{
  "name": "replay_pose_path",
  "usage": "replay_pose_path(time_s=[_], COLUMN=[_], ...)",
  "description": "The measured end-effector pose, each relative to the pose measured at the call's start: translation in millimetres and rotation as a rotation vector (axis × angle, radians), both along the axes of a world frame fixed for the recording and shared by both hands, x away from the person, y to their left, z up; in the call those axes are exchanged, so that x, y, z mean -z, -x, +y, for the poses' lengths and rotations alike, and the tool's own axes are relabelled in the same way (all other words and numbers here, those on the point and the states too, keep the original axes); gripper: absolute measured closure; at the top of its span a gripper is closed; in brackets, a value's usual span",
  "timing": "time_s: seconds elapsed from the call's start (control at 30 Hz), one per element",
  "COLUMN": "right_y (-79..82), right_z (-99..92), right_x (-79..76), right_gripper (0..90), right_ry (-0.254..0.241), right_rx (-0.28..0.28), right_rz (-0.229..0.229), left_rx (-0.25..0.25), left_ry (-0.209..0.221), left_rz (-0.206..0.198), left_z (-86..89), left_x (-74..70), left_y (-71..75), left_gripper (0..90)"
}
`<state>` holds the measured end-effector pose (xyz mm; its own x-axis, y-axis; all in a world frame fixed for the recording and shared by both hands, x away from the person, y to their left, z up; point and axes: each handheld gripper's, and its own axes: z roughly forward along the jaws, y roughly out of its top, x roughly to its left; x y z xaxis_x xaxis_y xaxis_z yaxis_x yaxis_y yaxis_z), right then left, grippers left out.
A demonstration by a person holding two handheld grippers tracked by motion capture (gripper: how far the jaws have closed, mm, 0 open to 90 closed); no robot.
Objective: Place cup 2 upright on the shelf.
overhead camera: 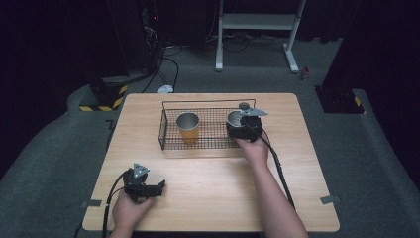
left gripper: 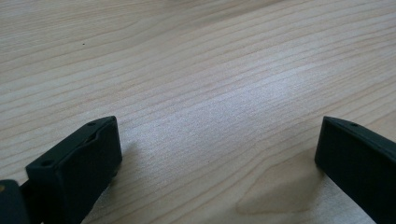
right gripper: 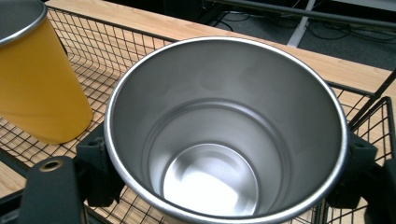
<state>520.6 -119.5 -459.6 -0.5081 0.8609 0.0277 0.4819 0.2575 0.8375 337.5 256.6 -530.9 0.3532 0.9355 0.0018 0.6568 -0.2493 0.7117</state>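
My right gripper [right gripper: 224, 186] clasps the upright steel cup [right gripper: 224, 135], apparently inside the wire basket [overhead camera: 168, 124], the yellow cup [right gripper: 37, 88] at ten o'clock, while my left gripper [left gripper: 217, 154] gapes empty.

Overhead light fell bright on the table [overhead camera: 208, 173] while the room behind stayed dark. Glare pooled inside the steel cup [right gripper: 219, 140]; shadows lay soft at the lower frame edges.

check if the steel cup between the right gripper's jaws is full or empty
Empty. The right gripper view looks straight into the shiny steel cup and shows its bare metal bottom, with nothing inside. It stands upright in the black wire basket.
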Motion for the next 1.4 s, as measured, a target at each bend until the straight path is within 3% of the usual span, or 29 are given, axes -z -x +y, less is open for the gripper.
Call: replay_pose_path(time_s=[0.73, 1.1, 1.23, 1.4], right_y=[-3.0, -4.3, -5.3, -6.0], right_z=[4.5, 8.7, 10.9, 11.3], right_x=[8.1, 12.8, 14.5, 14.5], right_gripper=[18.4, 18.4, 18.4, 18.3], right_ry=[0.028, 0.064, 0.098, 0.095], right_rx=[-0.014, -0.013, -0.014, -0.010], right_rz=[0.023, 0.039, 0.036, 0.048], left_rx=[0.000, 0.001, 0.002, 0.002], left_ry=[-0.001, -0.003, -0.002, -0.002], left_rz=[0.000, 0.000, 0.001, 0.001], left_z=[0.2, 0.1, 0.1, 0.1], left_x=[-0.2, -0.4, -0.5, -0.5], left_y=[1.0, 1.3, 1.4, 1.4], left_gripper=[1.4, 1.7, 1.8, 1.8])
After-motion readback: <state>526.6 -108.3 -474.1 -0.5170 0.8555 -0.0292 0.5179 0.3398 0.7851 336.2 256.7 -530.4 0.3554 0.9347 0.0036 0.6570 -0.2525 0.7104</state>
